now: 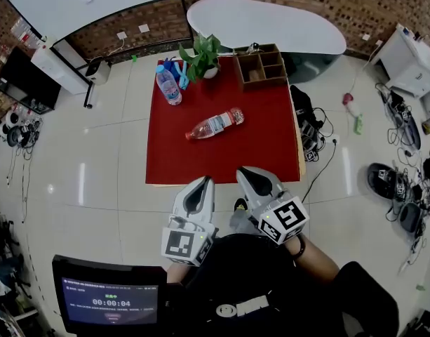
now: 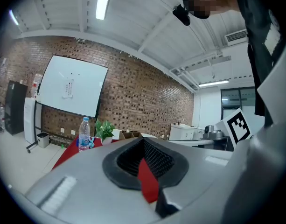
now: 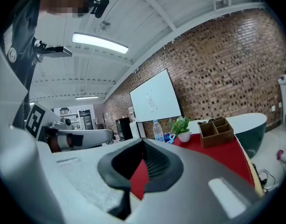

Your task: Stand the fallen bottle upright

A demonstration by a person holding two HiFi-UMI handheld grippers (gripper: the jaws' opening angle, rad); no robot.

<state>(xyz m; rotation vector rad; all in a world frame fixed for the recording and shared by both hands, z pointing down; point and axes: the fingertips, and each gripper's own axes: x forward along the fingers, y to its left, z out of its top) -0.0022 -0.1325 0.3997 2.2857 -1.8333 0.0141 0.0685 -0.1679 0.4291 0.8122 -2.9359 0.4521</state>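
Note:
A clear bottle with a red cap (image 1: 215,125) lies on its side near the middle of the red table (image 1: 264,153), cap toward the left front. My left gripper (image 1: 201,188) and right gripper (image 1: 248,177) hover side by side just at the table's front edge, well short of the bottle. Both are shut with nothing in them. In the left gripper view the closed jaws (image 2: 143,141) hide the fallen bottle. The right gripper view is much the same, its shut jaws (image 3: 143,143) covering the bottle.
An upright water bottle (image 1: 168,84) (image 2: 84,133) (image 3: 157,130) stands at the table's back left beside blue items (image 1: 178,72) and a potted plant (image 1: 204,53). A wooden organizer (image 1: 262,66) (image 3: 216,129) sits at the back right. A monitor (image 1: 109,300) is at my left; cables and shoes (image 1: 397,188) litter the floor to the right.

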